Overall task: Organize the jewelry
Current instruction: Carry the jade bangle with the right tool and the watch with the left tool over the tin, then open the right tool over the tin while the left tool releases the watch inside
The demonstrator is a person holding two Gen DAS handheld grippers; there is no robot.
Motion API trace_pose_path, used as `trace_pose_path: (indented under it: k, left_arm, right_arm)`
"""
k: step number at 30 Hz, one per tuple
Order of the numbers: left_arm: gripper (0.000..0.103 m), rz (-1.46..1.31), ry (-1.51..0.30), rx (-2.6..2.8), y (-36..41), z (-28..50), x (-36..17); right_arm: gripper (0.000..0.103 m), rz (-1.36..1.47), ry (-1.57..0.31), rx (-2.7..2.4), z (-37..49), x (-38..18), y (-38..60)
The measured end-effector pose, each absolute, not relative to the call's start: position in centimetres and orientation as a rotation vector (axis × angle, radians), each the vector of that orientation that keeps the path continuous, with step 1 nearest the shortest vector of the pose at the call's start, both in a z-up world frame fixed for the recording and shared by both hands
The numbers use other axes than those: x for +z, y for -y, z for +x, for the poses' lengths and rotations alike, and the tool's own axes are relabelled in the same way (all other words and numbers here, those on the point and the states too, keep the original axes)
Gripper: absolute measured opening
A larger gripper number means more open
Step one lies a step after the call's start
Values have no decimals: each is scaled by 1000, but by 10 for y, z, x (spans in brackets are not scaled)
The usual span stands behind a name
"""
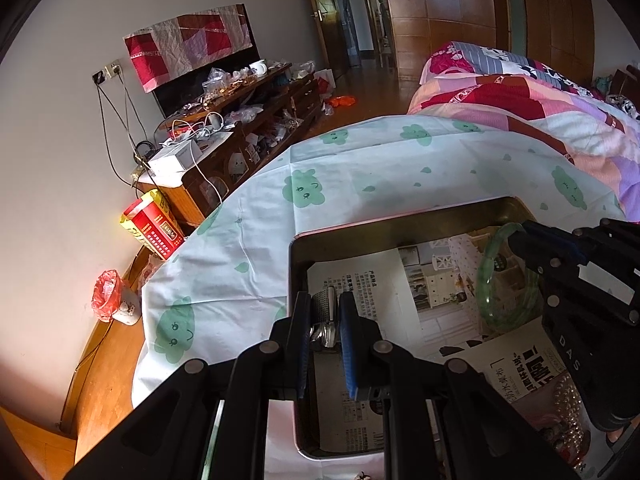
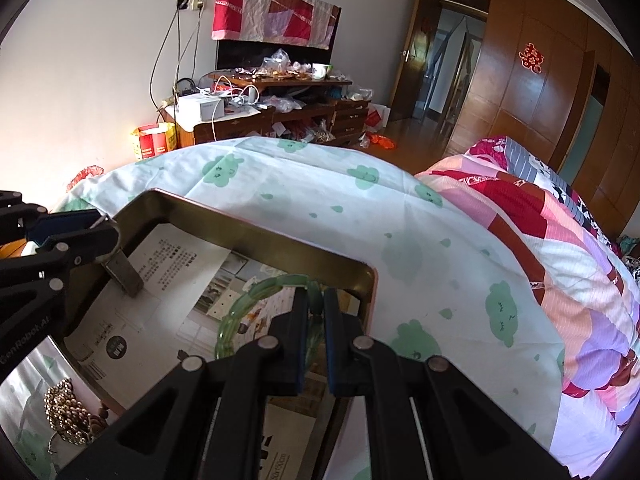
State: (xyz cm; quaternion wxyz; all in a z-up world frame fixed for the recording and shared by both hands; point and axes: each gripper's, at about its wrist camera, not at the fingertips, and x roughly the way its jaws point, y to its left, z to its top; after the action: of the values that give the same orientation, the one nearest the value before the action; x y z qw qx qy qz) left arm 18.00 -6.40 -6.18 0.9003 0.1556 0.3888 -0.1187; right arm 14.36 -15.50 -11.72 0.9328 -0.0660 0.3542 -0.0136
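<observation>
A gold-coloured tin box [image 1: 400, 216] lined with printed paper lies on a cloth with green clouds. My left gripper [image 1: 325, 304] is shut on a silver mesh metal band [image 1: 329, 314], which hangs over the box's left part. In the right wrist view that left gripper [image 2: 108, 236] comes in from the left, and the band [image 2: 124, 274] touches the paper with its lower end. My right gripper [image 2: 316, 300] is shut on a translucent green bangle [image 2: 240, 304] inside the box [image 2: 240, 220], near its far right corner. In the left wrist view the right gripper [image 1: 520, 236] pinches the bangle [image 1: 486, 280] at its top.
A pile of pearl beads [image 1: 568, 408] and a heap of gold beads [image 2: 64, 412] lie on the cloth beside the box's near side. A patchwork quilt [image 2: 540, 240] covers the bed to the right. A cluttered wooden cabinet [image 2: 280, 112] stands by the far wall.
</observation>
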Motion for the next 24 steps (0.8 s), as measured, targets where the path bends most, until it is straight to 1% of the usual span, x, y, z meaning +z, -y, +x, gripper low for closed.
trace_pose_path:
  k: [2,4,5,6,7,8,9,10,16,19,24]
  left_arm:
    - [14,328,-811,-245,64,181,-64]
    - [15,338,-831,-249,65,182,-66]
    - [19,347,-829,-236,66,182,-67]
    - [24,354,-826,-225,66,181,-66]
    - [41,359,-822,-213,66,180,-66]
    - [62,362,-804,-199,65,178,-63]
    - [68,357,-784,-198,64,175,-61]
    - [71,352,-767,-203,62,173,-59]
    - [71,350,-768,-193,57,170,-57]
    - [71,339,-778,-184,52,170,-58]
    - [71,306,-784,-169,35,162,-57]
  right_arm:
    - [10,-131,-729,-21,143,-118,155]
    - [13,-121,-726,-13,142,-118,155]
    - [16,-119,-726,-11,142,-118,155]
    - [26,-119,-722,-10,141,-118,155]
    - [39,-119,-718,-10,140,-117,155]
    - [46,-119,-711,-13,139,-116,155]
    - [55,-122,-698,-22,137,-115,155]
    - [56,-124,-688,-25,135,-114,155]
    - [57,-121,-682,-33,131,-114,157]
    - [60,-123,-682,-39,128,-115,157]
    - [60,-117,-687,-44,123,-116,161]
